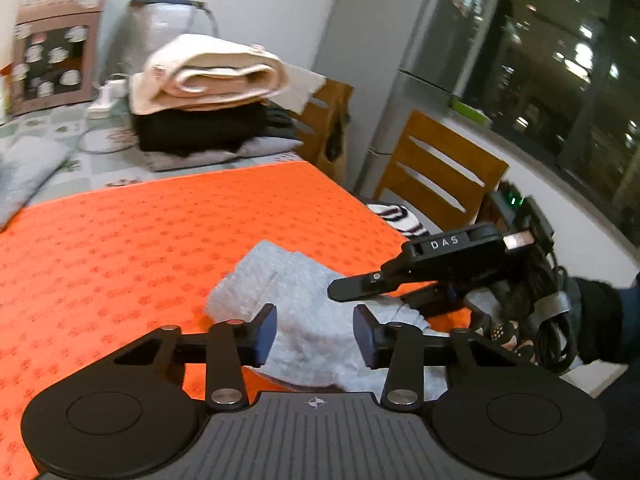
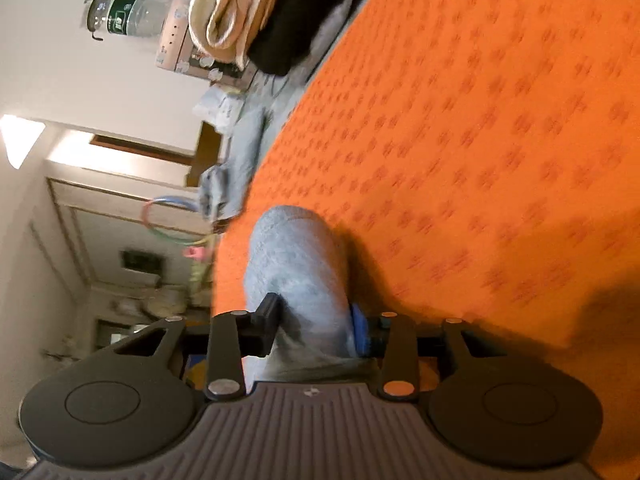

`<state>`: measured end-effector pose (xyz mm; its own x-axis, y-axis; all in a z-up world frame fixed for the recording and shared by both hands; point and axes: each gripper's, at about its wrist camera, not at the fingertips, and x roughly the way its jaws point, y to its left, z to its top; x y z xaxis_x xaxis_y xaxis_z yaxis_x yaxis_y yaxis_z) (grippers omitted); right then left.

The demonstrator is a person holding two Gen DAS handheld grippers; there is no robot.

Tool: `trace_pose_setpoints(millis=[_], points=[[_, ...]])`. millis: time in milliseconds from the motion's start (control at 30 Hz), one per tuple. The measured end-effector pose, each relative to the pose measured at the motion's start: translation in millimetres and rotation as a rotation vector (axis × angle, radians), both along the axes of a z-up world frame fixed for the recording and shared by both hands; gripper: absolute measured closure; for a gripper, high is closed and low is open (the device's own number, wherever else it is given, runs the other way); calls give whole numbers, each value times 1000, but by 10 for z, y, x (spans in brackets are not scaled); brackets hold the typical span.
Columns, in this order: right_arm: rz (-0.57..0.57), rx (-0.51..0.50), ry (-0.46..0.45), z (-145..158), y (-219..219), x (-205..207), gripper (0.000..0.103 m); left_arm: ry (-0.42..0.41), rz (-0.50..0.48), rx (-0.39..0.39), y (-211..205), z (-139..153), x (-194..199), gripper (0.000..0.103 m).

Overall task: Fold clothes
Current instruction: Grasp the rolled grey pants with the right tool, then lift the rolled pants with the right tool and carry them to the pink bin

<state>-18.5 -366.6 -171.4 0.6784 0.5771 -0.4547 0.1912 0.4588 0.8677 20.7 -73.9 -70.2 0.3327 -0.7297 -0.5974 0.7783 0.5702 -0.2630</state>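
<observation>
The grey garment (image 1: 316, 320) is lying bunched near the front right corner of the orange mat (image 1: 140, 248), and both tools are working on it. The right gripper (image 2: 312, 328) is clamping a thick roll of the cloth, its fingers pressed against either side of the fabric. The left gripper (image 1: 315, 334) is hovering over the garment with its fingers apart and nothing pinched between them. To do this step well, the left one probably needs to be closing on a single free edge rather than on a wad, while the right is keeping hold so the cloth can be drawn flat before any fold is made. Bunched fabric is likely dragging across the mat, so lifting looks safer than sliding. As for containers, a cardboard box (image 1: 56, 48) is standing at the back; its contents cannot be seen. Beside it, a stack (image 1: 208, 100) of folded clothes is sitting.
</observation>
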Motion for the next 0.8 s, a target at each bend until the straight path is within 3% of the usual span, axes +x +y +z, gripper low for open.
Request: trace_pose_setpoints(millis=[167,400,600,700,800], points=[[-17,-206,-27,219,-133,-117,56,-11,-88,63,-325,-252,36,62],[89,-557,-167,687,66,-289,56,39,-64,56,-304,-408,126,60],[253,-895,-178,549,617,-262,57,54,14,19,-159,-307,177,58],[230,-888,-177,513,605,-247,56,102,61,3,-27,-292,228,52],[205,-845,-183,592,516,-238,53,197,101,-34,74,-343,269,41]])
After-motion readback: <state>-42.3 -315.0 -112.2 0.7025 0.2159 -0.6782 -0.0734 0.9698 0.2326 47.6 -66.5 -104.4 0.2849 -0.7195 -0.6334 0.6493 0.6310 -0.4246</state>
